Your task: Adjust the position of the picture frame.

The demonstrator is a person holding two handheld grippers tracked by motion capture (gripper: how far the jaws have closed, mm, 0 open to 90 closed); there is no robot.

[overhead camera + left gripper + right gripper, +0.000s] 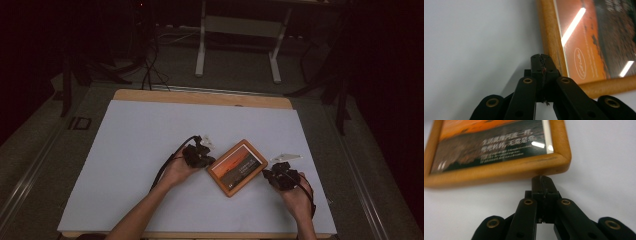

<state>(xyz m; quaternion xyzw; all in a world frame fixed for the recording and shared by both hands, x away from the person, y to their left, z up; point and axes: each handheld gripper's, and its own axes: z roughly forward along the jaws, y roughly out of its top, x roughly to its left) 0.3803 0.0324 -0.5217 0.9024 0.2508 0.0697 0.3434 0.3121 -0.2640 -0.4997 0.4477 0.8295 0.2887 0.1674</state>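
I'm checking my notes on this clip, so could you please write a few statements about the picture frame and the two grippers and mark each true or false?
1. The picture frame lies flat on the white table surface. True.
2. The left gripper has its jaws wide open around the frame's edge. False: the jaws are shut, with their tips beside the frame's wooden edge.
3. The right gripper is shut, with its tip close to a wooden corner of the frame. True.
4. The frame is made of black metal. False: it is light brown wood.
5. The frame holds an orange picture with printed text. True.
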